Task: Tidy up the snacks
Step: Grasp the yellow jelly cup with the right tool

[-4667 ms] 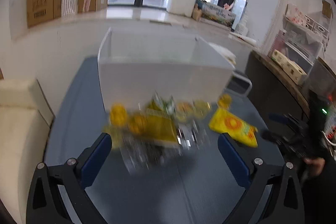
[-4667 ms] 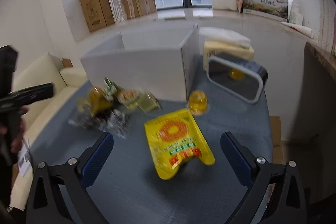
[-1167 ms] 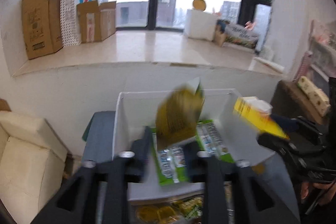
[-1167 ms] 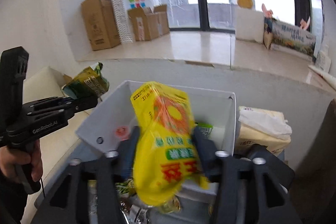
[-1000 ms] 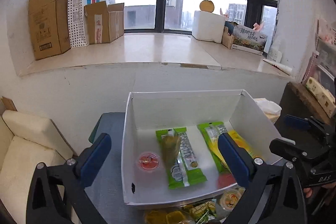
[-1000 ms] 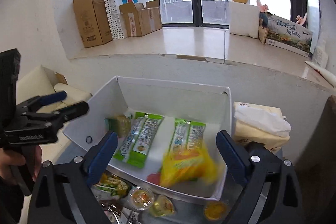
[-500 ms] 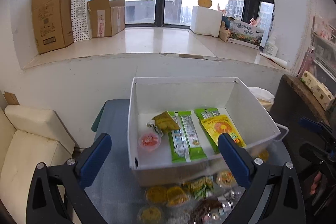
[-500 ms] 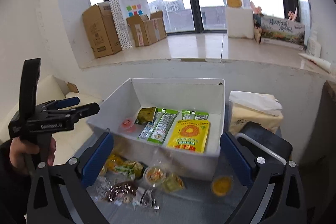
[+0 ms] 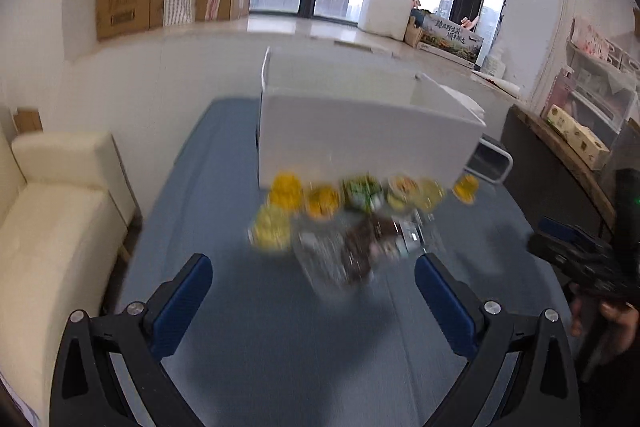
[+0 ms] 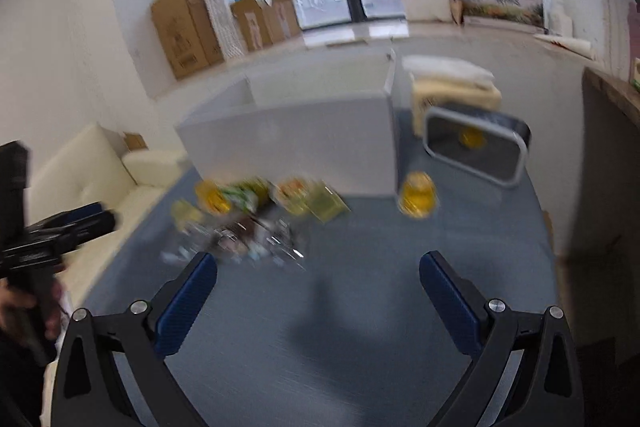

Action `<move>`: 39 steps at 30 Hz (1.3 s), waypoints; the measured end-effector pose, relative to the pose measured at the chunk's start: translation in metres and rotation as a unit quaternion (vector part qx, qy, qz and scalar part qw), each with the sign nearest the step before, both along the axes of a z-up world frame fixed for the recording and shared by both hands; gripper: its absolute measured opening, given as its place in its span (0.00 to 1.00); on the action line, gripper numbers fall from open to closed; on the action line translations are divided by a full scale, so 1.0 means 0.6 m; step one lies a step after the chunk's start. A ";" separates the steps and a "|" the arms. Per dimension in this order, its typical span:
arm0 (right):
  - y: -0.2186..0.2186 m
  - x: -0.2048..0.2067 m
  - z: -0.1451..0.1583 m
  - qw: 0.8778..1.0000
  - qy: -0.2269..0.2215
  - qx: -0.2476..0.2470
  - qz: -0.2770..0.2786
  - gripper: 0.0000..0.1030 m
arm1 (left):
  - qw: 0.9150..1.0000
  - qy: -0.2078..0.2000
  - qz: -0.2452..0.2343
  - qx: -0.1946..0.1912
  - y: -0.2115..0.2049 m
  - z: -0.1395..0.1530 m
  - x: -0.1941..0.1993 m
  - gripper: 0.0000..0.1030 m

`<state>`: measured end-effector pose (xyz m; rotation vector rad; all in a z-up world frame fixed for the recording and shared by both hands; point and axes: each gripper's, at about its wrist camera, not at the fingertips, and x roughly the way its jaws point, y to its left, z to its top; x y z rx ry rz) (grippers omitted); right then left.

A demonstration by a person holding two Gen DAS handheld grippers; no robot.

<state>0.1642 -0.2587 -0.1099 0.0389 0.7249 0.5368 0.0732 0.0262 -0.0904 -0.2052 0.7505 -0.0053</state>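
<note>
A white box [image 9: 360,135] stands on the blue-grey table [image 9: 280,347]; its inside is hidden from this low angle. A blurred pile of snacks [image 9: 352,223] lies in front of it: yellow jelly cups, a green packet, clear and brown wrappers. It also shows in the right wrist view [image 10: 248,215], with one yellow jelly cup [image 10: 417,199] apart at the box's right corner. My left gripper [image 9: 314,291] is open and empty, low over the table before the pile. My right gripper [image 10: 318,289] is open and empty, to the right of the pile.
A black device with a grey rim [image 10: 476,147] and a tissue pack [image 10: 452,83] stand right of the box. A cream sofa [image 9: 48,219] is left of the table. A dark counter [image 9: 560,163] is on the right. Cardboard boxes [image 9: 128,3] line the window sill.
Both grippers have dropped from above the box to just over the table in front of the snack pile. The box's contents have gone out of sight. Both views are blurred by motion.
</note>
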 end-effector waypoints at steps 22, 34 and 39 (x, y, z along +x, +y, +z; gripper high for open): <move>-0.005 0.234 -0.085 0.994 0.052 -0.073 -0.068 0.35 | 0.998 0.025 0.049 -0.011 0.064 -0.035 -0.031 1.00; -0.016 0.142 -0.057 0.998 0.023 -0.056 -0.035 0.35 | 0.999 0.042 0.028 -0.008 0.079 -0.059 0.068 1.00; -0.014 0.083 -0.031 0.999 0.009 -0.037 -0.020 0.35 | 0.998 0.051 0.020 -0.009 0.089 -0.073 0.120 1.00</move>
